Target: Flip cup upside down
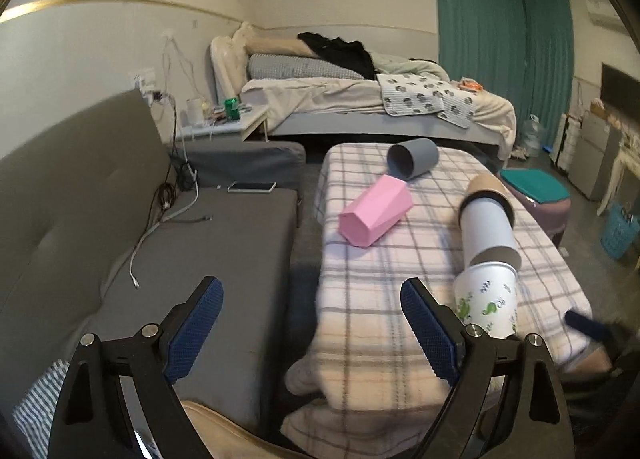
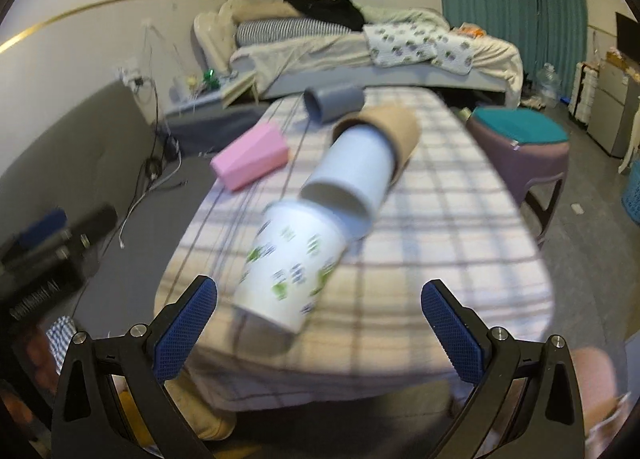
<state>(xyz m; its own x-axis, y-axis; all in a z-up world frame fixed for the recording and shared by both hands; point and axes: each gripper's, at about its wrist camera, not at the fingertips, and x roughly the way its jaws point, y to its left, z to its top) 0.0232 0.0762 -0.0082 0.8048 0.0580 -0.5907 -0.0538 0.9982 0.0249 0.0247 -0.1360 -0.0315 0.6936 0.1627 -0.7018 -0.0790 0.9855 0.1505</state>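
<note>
Nothing of the flip looks done yet: every cup on the plaid-covered table (image 2: 440,219) lies on its side and neither gripper has hold of anything. Reading the right wrist view from left to right, the left gripper (image 2: 60,235) shows as a dark blur at the left edge, too smeared here to judge. Next comes the pink faceted cup (image 2: 250,163) in the upper left of the table, lying on its side, with the grey cup (image 2: 334,103) beyond it near the far edge, also tipped over. In the middle runs a chain of three nested cups on their sides: the printed paper cup (image 2: 290,271) nearest, its upper end tucked into the white cup (image 2: 352,179), which in turn sits in the brown cup (image 2: 394,131). The right gripper (image 2: 320,311) is spread wide and empty, and the printed paper cup lies between its fingers, closer to the left finger and not touching either pad as far as the blur allows. In the left wrist view, the left gripper (image 1: 312,319) is likewise wide open and empty, aimed at the gap between the grey sofa (image 1: 200,259) and the table, while the printed paper cup (image 1: 486,299) lies just outside its right finger, in the lower right of the frame. Which cup is meant I cannot tell; the nearest one seems likeliest, and grasping, lifting and turning it mouth-down all remain.
</note>
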